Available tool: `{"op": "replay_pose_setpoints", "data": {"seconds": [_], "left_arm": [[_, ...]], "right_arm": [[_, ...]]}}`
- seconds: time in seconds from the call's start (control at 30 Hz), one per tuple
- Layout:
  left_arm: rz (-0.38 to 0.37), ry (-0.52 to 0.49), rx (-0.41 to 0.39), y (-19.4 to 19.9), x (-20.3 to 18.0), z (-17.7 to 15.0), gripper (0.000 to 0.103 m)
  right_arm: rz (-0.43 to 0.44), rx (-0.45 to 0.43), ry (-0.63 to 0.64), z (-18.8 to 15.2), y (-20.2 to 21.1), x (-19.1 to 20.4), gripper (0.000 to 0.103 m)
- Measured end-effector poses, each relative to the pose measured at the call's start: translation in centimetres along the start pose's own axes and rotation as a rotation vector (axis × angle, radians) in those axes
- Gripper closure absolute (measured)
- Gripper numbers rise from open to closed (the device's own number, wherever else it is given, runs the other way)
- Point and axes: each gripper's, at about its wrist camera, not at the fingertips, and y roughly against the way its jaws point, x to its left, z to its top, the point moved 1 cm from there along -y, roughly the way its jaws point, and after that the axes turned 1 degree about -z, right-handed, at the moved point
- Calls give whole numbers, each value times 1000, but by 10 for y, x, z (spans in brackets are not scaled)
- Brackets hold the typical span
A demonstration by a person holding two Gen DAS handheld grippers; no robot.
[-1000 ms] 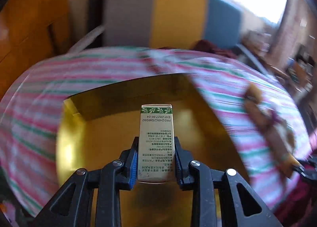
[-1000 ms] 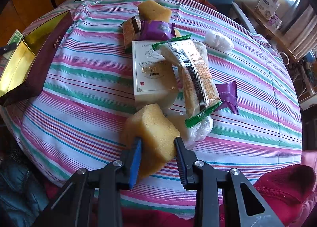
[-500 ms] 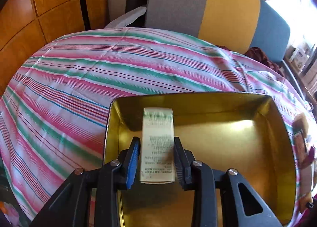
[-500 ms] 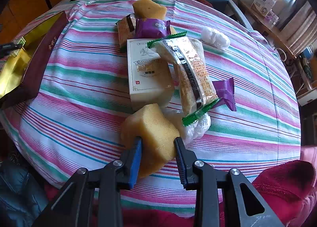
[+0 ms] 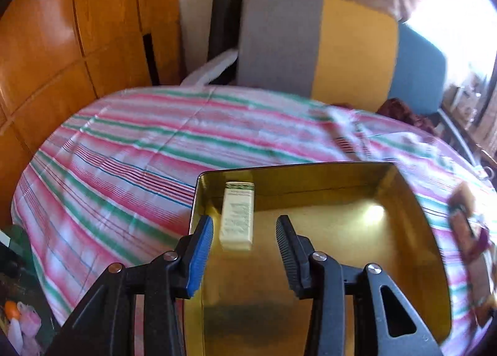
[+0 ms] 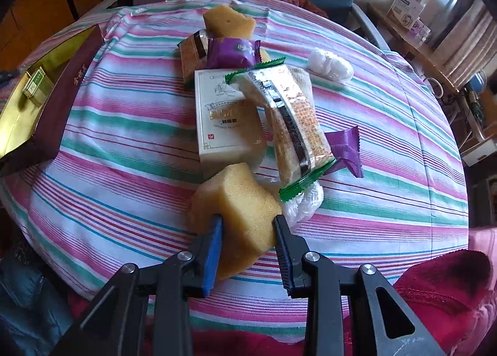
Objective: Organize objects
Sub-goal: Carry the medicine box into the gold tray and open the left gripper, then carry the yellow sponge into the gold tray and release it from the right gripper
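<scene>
Released a moment ago, the small carton (image 5: pixel 237 216) now lies free in the gold tray (image 5: pixel 413 219), near its corner at about eleven o'clock, where before it sat pinched in the left tool (image 5: pixel 244 233). That tool's jaws are opening, the carton just ahead of the gap and touched by neither pad.

Nearest in the right-hand view, the right tool (image 6: pixel 248 233) is clamped on a yellow sponge (image 6: pixel 239 203) at the near end of the pile on the striped worktop (image 6: pixel 388 169). It looks light and soft, dented where the pads press, so a hold across its middle should keep it from twisting out.

Beyond it at twelve o'clock lie a white box (image 6: pixel 228 126), stiff enough to take by its long sides, and a biscuit packet (image 6: pixel 292 119) leaning over it, slippery and probably crushable. Farther off are a purple wrapper (image 6: pixel 233 51) and a second sponge (image 6: pixel 228 23). At ten o'clock the tray shows again, the carton inside.
</scene>
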Motion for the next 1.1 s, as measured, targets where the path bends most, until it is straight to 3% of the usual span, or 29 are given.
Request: {"op": "replay_pose_setpoints", "data": {"seconds": [0.1, 0.27, 0.57, 0.77, 0.87, 1.1], "left_arm": [[-40, -24, -48, 28, -8, -12, 61], [-68, -44, -65, 54, -20, -31, 61], [-95, -41, -69, 67, -23, -49, 61], [-120, -52, -46, 66, -22, -59, 61], [-117, -49, -38, 65, -19, -62, 61], [-102, -33, -19, 61, -6, -69, 61]], "right_arm": [[-7, -27, -26, 0, 4, -3, 70], [-12, -50, -72, 0, 9, -9, 70], [1, -121, -117, 7, 37, -2, 70], [115, -205, -79, 30, 66, 35, 70], [215, -227, -37, 47, 73, 67, 70], [445, -215, 64, 89, 69, 158, 70]]}}
